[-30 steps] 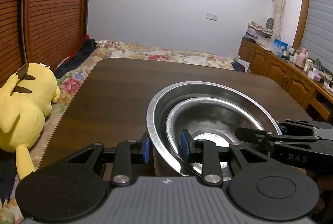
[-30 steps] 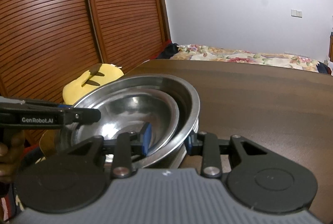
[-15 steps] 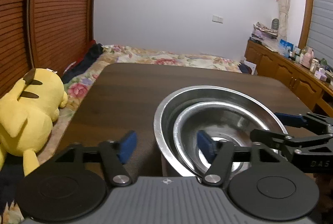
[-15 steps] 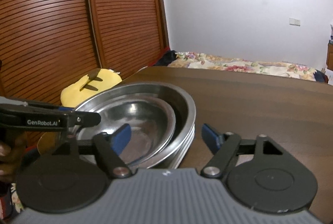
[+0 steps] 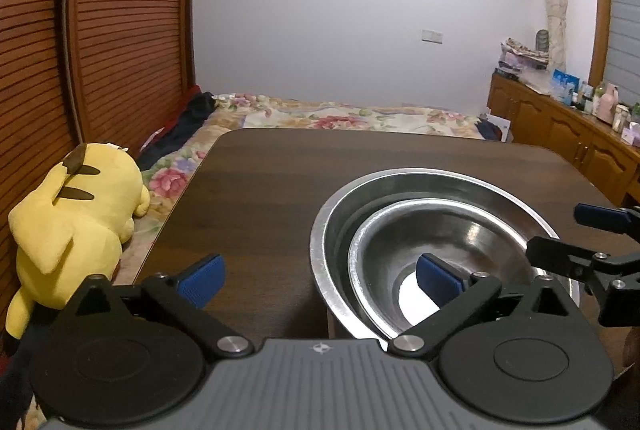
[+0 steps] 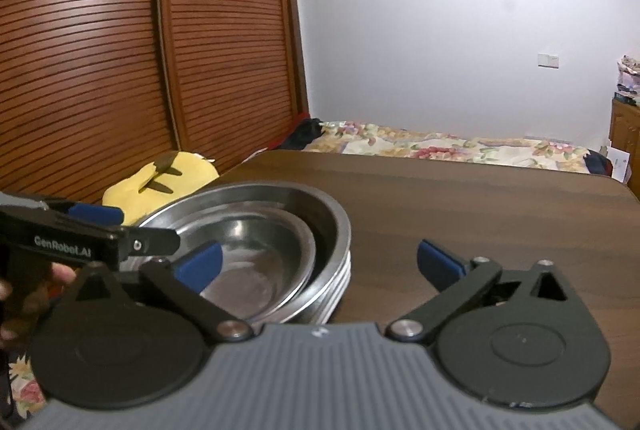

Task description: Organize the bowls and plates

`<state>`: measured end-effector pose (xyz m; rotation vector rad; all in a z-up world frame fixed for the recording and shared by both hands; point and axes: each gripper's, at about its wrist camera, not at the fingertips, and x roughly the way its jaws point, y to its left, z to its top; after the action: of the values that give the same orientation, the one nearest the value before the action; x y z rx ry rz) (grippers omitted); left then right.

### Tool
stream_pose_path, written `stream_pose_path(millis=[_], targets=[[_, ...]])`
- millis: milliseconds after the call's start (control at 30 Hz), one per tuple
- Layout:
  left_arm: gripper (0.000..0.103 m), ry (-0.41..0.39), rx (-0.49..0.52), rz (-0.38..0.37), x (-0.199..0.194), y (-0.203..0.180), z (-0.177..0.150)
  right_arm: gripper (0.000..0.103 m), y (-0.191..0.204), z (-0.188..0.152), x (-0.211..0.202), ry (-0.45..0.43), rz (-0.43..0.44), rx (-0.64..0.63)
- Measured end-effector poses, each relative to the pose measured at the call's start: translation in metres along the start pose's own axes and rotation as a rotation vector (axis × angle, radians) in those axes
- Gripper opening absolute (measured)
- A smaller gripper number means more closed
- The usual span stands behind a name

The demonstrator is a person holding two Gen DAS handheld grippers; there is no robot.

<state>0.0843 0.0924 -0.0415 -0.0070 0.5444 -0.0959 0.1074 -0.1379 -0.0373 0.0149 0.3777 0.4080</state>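
Stack of steel bowls (image 5: 432,226) upright on dark wooden counter (image 5: 280,190), near its front edge, mouths facing up; round, so no long axis. Small bowl (image 6: 256,262) nested in large bowl (image 6: 320,214), shifted off-centre toward left claw's side; more rims visible stacked beneath in right wrist view. Left claw (image 5: 318,280) jaws just opened, now wide, straddling near rim of stack, pads clear of metal. Right claw (image 6: 320,262) jaws likewise just opened, wide, astride opposite rim, gripping nothing. Yellow plush toy (image 5: 68,226) on bed beside counter.
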Motion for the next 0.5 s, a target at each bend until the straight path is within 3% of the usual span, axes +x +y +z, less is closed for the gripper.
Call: stream_pose_path(millis=[500], targets=[[0.103,-0.096,0.022,0.039,-0.037,-0.025,0.017,0.103,-0.005,0.002,-0.019,-0.004,-0.137,0.004]])
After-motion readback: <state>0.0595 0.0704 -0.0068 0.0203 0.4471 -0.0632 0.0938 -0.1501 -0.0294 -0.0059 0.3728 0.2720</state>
